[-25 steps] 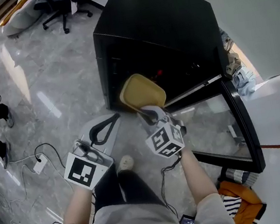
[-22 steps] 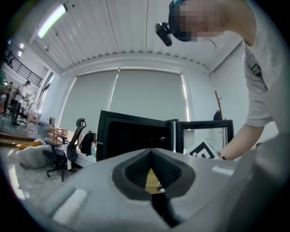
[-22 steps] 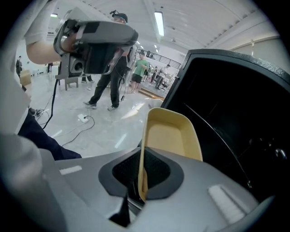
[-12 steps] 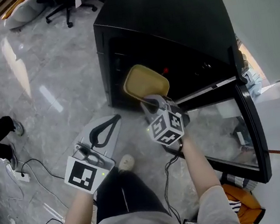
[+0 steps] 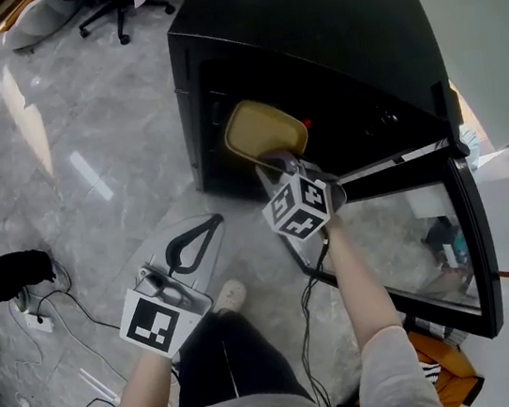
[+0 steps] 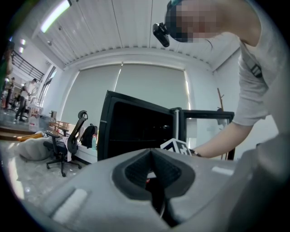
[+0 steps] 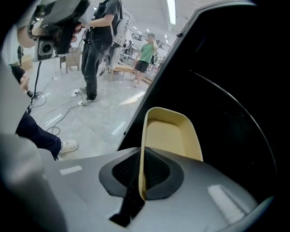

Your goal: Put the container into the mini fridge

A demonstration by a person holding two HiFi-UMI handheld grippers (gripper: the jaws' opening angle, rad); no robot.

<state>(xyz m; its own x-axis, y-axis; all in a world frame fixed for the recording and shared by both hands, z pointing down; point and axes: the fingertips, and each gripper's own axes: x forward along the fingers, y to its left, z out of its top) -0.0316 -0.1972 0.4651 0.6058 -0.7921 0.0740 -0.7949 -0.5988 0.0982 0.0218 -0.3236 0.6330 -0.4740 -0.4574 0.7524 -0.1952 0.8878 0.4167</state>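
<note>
Container (image 5: 264, 130) pinched by one edge at the mouth of the mini fridge (image 5: 324, 36)

The right tongs (image 5: 275, 161) are closed on a thin stretch of the yellow container's rim, and the right gripper view shows that rim wedged between the dark pads while the rest of the tub juts forward unsupported. The container sits at the fridge's dark opening, partly past the front frame and not yet set down on anything inside. The left tongs (image 5: 212, 220) hang low over the floor (image 5: 82, 129), jaws together with nothing between them, well apart from the fridge.

The main hazard is probably the grip itself. With so little rim held, the tub could swivel about the pads or slide out if it touches the frame or an inner shelf on the way in. The interior is too dark to judge clearance, so a blind push risks a knock. The glass door (image 5: 430, 238) stands open just beside the person's right forearm, and an elbow nudge might swing it. Letting go before the base rests on a shelf would likely drop the container.
</note>
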